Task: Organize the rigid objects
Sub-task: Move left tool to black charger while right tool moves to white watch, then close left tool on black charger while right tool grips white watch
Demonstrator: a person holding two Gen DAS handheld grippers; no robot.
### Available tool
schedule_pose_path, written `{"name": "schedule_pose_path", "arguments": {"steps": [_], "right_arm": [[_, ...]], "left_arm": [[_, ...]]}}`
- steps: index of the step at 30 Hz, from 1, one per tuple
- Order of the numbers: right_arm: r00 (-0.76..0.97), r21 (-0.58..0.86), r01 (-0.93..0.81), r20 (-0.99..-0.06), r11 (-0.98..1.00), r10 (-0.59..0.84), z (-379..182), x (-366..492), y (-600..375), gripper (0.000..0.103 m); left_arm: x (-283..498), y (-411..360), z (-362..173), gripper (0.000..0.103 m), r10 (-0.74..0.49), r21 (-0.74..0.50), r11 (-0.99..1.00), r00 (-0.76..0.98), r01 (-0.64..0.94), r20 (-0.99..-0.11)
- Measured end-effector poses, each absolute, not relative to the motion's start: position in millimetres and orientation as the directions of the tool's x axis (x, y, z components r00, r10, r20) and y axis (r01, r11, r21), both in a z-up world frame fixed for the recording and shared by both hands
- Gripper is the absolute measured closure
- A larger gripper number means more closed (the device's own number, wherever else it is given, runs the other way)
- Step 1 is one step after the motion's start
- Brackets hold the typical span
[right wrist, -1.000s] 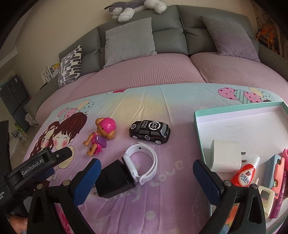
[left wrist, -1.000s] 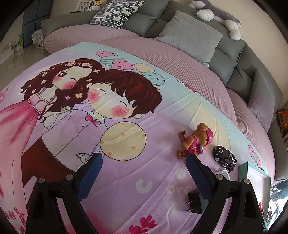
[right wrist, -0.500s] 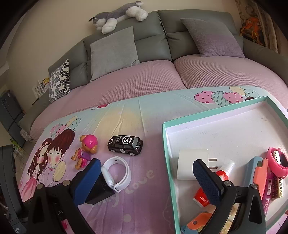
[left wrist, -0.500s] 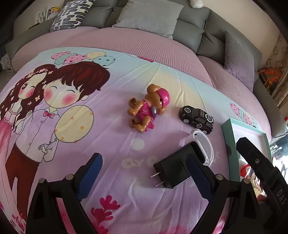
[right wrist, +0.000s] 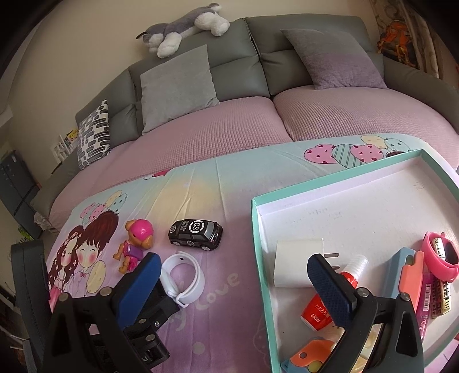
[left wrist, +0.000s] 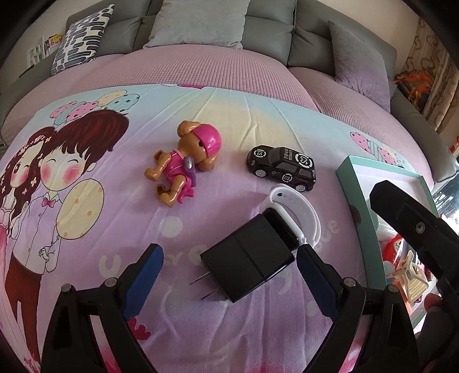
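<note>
Now the left gripper (left wrist: 226,275) has swung in, wide open and empty, framing the black charger (left wrist: 248,262) at lower centre. Right gripper (right wrist: 232,287) hangs open and empty over the teal tray (right wrist: 259,255); charger looks next.

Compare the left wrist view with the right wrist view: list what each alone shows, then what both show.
Left wrist only: the whole black charger with its prongs, lying between the open left tool.
Right wrist only: the plush husky on the sofa back, and the tray's contents, such as the white charger and pink watch, behind the open right tool.
Both: pup figure, black toy car, white wristband, teal tray.
</note>
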State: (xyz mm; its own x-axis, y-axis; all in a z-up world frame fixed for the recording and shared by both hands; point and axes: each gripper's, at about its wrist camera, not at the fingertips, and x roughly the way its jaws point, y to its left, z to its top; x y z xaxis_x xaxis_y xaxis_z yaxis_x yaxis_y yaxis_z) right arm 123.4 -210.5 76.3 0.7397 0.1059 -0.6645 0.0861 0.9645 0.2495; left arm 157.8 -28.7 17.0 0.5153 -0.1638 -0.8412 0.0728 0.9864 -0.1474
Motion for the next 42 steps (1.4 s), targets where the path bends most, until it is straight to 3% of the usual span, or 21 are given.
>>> {"name": "schedule_pose_path", "arguments": {"steps": [17,22,27,34,42], "right_arm": [[0.689,0.202,-0.024,-0.707,0.979,0.162,59,134,-176,0.001],[0.690,0.112,-0.034,-0.716,0.993,0.105,59,133,-166,0.006],[0.701,0.075,-0.076,-0.705,0.994,0.107,61,131,-156,0.009],[0.663,0.086,-0.111,-0.736,0.990,0.138,43,140,-145,0.021],[0.646,0.077,-0.120,-0.751,0.990,0.137,32,144,-136,0.024]], "left_arm": [[154,45,9,0.009,-0.076,-0.209,0.958,0.526,-0.198,-0.847],[152,61,9,0.009,-0.063,-0.234,0.938,0.538,-0.256,-0.841],[150,65,9,0.009,-0.065,-0.245,0.932,0.543,-0.267,-0.837],[152,63,9,0.009,-0.059,-0.237,0.935,0.540,-0.265,-0.839],[153,62,8,0.010,-0.059,-0.232,0.937,0.539,-0.260,-0.841]]}}
